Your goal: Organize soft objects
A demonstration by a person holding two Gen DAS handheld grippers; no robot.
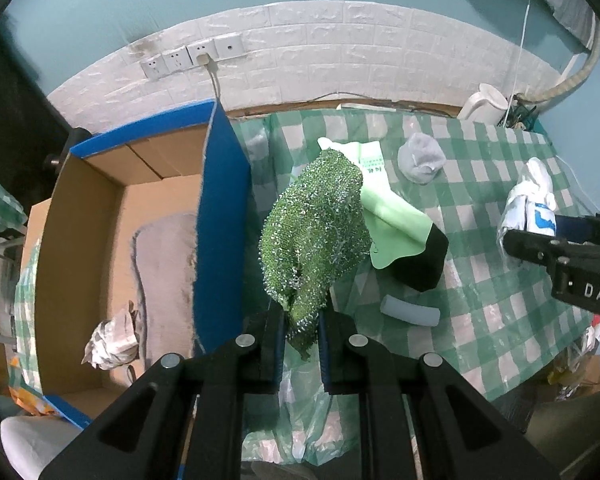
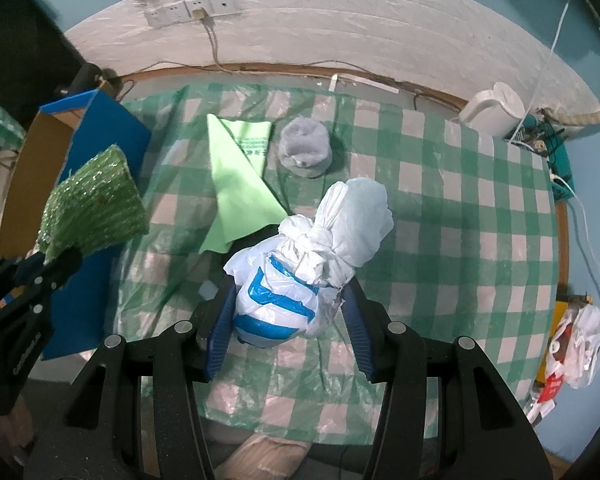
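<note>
The left gripper (image 1: 302, 334) pinches the lower corner of a green glittery scouring cloth (image 1: 316, 236) between nearly closed jaws, so the cloth stands up and forward from the fingertips, lifted off the checked tablecloth (image 1: 480, 280) and just right of the blue flap (image 1: 220, 216) of the cardboard box (image 1: 80, 240). To do this step well, the cloth likely needs to travel left over that flap and come down clear of the wall before the jaws part; the grip is on a thin edge, so a slow carry should keep it from slipping. Inside the box lie a grey fleecy mat (image 1: 168, 280) and a crumpled wad of white plastic (image 1: 110, 344). The right gripper (image 2: 290, 312) has its jaws closed around a knotted white plastic bag with blue print (image 2: 300, 276), which bulges forward out of the fingers near the tablecloth's middle; whether it rests on the cloth or is raised I cannot tell. Beyond it sit a light green cloth (image 2: 236, 184) and a grey fuzzy bundle (image 2: 306, 146) toward the table's far edge. In the left view, a pale foam piece (image 1: 410, 310) lies near the front edge, beside a black block (image 1: 424, 260) under the green cloth.
</note>
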